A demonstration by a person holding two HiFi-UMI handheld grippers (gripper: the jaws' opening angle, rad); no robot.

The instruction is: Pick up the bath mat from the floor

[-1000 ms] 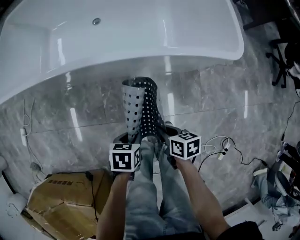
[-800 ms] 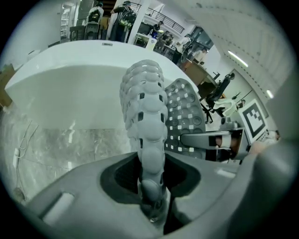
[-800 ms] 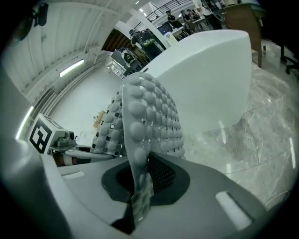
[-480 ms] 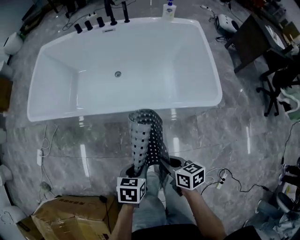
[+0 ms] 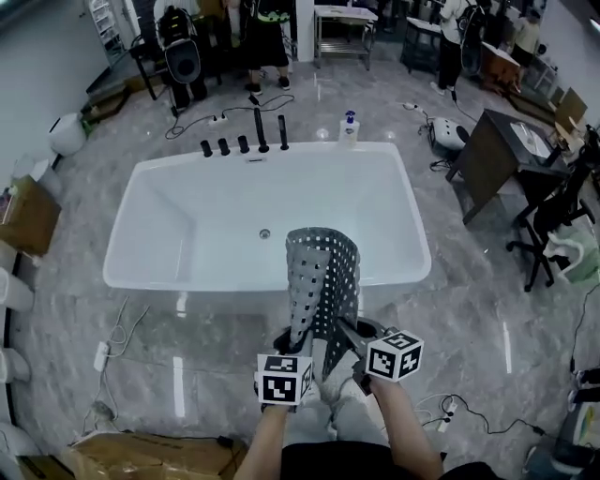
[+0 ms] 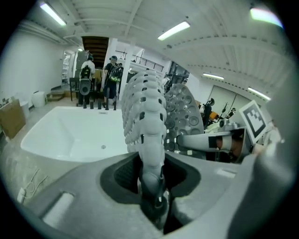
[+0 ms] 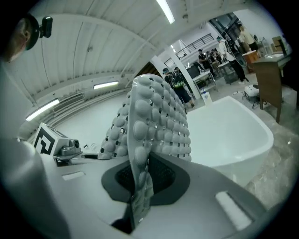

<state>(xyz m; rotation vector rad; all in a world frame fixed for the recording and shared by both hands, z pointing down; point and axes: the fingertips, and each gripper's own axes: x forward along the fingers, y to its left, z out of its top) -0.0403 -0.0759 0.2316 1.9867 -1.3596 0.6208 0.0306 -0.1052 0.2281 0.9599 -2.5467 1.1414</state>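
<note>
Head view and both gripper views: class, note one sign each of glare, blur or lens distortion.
Head view: the bathtub rim bows and glare streaks lie on the floor. Left gripper view: dark rounded corners, curved ceiling lines, the bath mat soft near the lens. Right gripper view: same fisheye corners; ceiling strip lights burn out white.

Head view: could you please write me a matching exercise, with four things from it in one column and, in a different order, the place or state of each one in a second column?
Things:
1. bath mat
2. bathtub
3. pump bottle
4. cardboard box

Places or states:
a. at the picture's bottom left edge
b. lifted off the floor, clamped by the left gripper and the right gripper
c. standing on the tub's far rim
d. white, beyond the raised mat

Pairs: 1-b, 2-d, 3-c, 4-a.
</note>
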